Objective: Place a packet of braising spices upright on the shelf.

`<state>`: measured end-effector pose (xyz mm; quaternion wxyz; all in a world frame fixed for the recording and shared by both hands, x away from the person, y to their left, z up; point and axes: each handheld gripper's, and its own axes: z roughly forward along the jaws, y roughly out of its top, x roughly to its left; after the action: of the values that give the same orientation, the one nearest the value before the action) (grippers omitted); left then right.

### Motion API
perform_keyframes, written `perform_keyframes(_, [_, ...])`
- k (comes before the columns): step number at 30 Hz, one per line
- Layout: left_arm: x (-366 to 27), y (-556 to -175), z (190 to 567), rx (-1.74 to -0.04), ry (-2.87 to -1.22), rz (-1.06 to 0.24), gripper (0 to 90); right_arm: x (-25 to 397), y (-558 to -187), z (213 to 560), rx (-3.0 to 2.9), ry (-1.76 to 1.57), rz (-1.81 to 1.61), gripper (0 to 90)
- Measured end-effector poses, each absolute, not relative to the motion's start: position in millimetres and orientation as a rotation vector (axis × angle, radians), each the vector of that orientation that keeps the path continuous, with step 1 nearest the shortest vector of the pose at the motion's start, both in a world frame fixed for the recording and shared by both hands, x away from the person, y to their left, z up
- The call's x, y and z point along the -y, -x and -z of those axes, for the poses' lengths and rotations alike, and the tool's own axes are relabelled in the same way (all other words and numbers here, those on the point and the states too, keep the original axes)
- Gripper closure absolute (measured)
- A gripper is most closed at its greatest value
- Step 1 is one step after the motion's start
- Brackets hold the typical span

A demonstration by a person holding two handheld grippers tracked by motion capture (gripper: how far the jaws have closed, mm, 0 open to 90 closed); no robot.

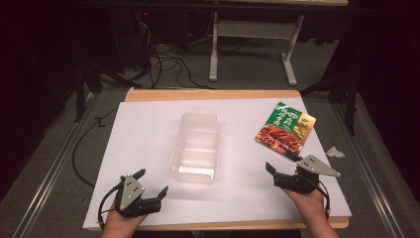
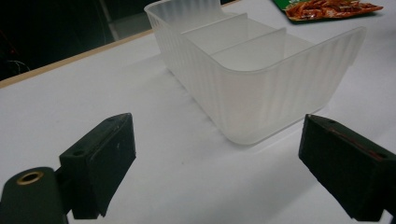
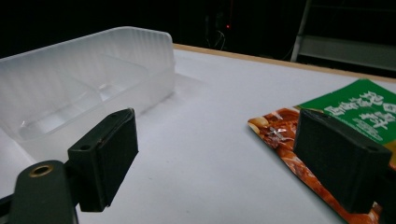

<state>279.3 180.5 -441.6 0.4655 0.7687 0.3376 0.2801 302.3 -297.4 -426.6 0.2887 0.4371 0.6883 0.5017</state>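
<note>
A translucent plastic container (image 1: 196, 147) with inner dividers stands empty at the middle of the white table top. A green and orange food pouch (image 1: 286, 130) lies flat to its right. My left gripper (image 1: 152, 181) is open near the front edge, left of the container's near end. The left gripper view has the open left gripper (image 2: 217, 135) facing the container (image 2: 261, 88), with the pouch (image 2: 327, 8) beyond. My right gripper (image 1: 283, 162) is open just in front of the pouch. In the right gripper view, the right gripper (image 3: 217, 126) stands between the container (image 3: 84, 84) and the pouch (image 3: 355, 107).
The white sheet (image 1: 148, 124) covers a wooden table whose edge shows at the back (image 1: 213, 94). A scrap of crumpled paper (image 1: 335, 152) lies off the right side. Behind stand a white table frame (image 1: 214, 49) and floor cables (image 1: 163, 64).
</note>
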Motion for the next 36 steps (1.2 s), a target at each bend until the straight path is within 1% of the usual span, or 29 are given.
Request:
perform_keyframes(11, [-178.0,-281.6,443.1,-0.828,-1.904,-0.684,11.3,310.5,-305.9,429.8,-1.836,-1.228,-1.338,15.1])
perform_keyframes(18, [-177.7,-283.6,444.4,-0.838,-1.904,-0.669,11.6,317.0,-315.2,436.3,-1.853,-1.297,-1.311,15.4])
perform_keyframes(21, [-174.4,-285.3,445.6,-0.846,-1.911,-0.658,15.7,319.8,-317.2,437.8,-1.851,-1.313,-1.312,15.7])
perform_keyframes(22, [-170.3,-286.9,445.8,-0.868,-1.916,-0.656,15.7,320.5,-317.6,438.1,-1.849,-1.320,-1.314,15.8])
perform_keyframes(23, [-167.8,-288.5,444.8,-0.917,-1.911,-0.633,34.6,321.6,-318.4,438.2,-1.845,-1.332,-1.317,16.1])
perform_keyframes(26, [-169.9,-286.9,443.9,-0.960,-1.863,-0.631,64.2,321.6,-317.0,436.5,-1.840,-1.325,-1.330,16.5])
perform_keyframes(29, [-170.5,-291.0,441.5,-1.022,-1.837,-0.612,81.7,322.1,-314.2,434.8,-1.840,-1.307,-1.319,17.1])
perform_keyframes(30, [-169.6,-293.3,441.4,-1.039,-1.835,-0.604,86.0,323.5,-313.9,434.7,-1.835,-1.317,-1.323,17.2])
perform_keyframes(31, [-169.6,-293.3,441.4,-1.039,-1.835,-0.604,88.3,325.3,-314.3,434.8,-1.829,-1.315,-1.326,17.5])
perform_keyframes(32, [-164.6,-302.0,441.2,-1.076,-1.851,-0.593,90.0,328.5,-314.7,435.2,-1.819,-1.328,-1.331,17.9])
perform_keyframes(35, [-158.9,-307.8,442.5,-1.084,-1.883,-0.618,90.0,331.6,-315.4,436.0,-1.814,-1.343,-1.329,18.2])
perform_keyframes(36, [-152.5,-319.2,445.6,-1.108,-1.907,-0.626,90.0,334.8,-316.6,436.9,-1.813,-1.351,-1.328,18.5])
